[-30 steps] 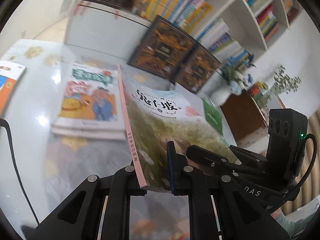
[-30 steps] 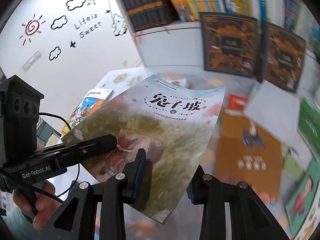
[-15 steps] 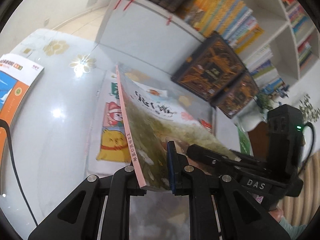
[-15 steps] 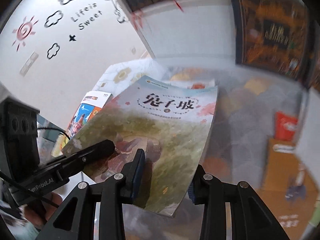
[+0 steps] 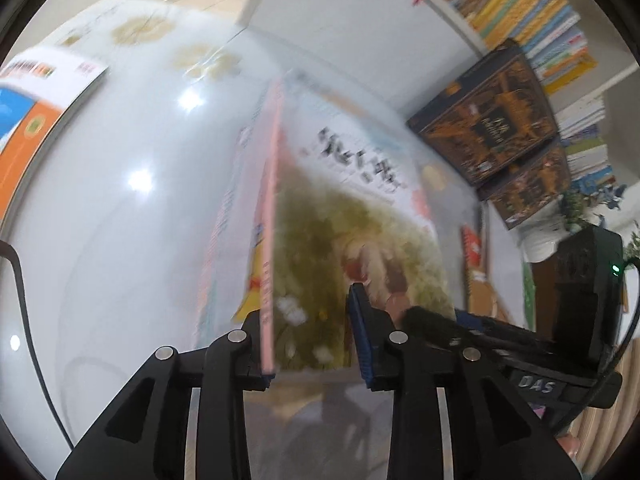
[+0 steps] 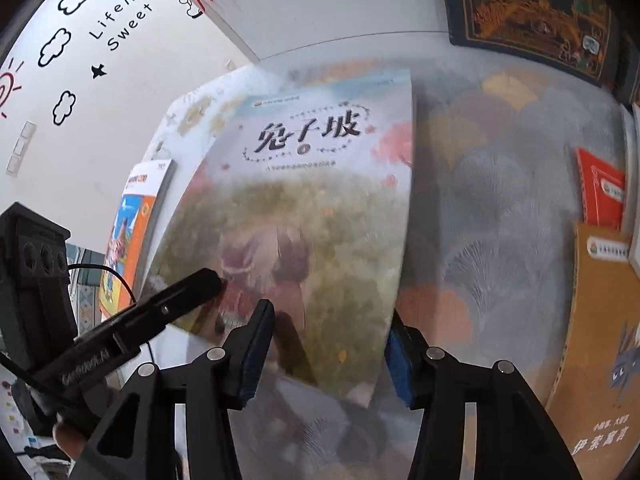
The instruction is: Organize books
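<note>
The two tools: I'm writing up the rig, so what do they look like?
Both are matte black with silver screws and blue pads. The left tool trails a thin black cable, and the right tool shows white "DAS" lettering and a green light in the left view. Bare fingers show behind, no sleeves visible.

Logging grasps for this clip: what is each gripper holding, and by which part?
Both hold the same rabbit-cover book: the left gripper pinches its near edge by the pink spine, the right gripper its near edge toward the open-page side.

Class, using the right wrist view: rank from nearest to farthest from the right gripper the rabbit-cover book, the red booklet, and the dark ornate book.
1. Rabbit-cover book, between the right gripper's fingers.
2. Red booklet, flat at right.
3. Dark ornate book, upright at the back.
</note>
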A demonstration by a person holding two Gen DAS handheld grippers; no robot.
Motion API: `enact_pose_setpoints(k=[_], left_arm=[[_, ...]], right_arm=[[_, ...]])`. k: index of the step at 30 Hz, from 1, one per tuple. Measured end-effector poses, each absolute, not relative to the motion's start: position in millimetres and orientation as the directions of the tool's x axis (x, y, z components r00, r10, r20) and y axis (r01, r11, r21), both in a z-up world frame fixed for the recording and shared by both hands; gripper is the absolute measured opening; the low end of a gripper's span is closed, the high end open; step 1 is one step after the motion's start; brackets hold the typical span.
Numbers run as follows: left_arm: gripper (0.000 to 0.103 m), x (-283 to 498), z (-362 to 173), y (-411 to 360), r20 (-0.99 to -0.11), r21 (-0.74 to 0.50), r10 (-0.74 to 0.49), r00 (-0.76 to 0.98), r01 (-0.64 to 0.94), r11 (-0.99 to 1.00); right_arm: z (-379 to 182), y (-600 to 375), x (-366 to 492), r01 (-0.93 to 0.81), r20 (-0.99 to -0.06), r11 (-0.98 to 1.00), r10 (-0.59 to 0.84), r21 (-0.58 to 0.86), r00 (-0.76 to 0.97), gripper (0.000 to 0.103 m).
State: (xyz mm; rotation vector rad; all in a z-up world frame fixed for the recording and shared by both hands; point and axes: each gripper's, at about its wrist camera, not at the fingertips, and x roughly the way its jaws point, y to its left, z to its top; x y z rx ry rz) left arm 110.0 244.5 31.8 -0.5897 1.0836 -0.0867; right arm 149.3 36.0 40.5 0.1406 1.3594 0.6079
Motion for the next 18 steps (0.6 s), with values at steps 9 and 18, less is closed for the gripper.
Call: enact_pose_setpoints(k=[9,18], left_arm=[[0.03,47,65,203,-0.849,-0.305,-0.179,0.498,-0.184,0.934],[0.047,12,31,75,-0.88,-0.143,-0.113,0.461,-0.03,0.989]], right_arm=[[66,-39,97,-0.294,-0.878,0.87,0.452,0.396,0.157,0.056],[54,-116,17,-0.247,-0.917,0.964,0.187,0.101,0.353,0.057]])
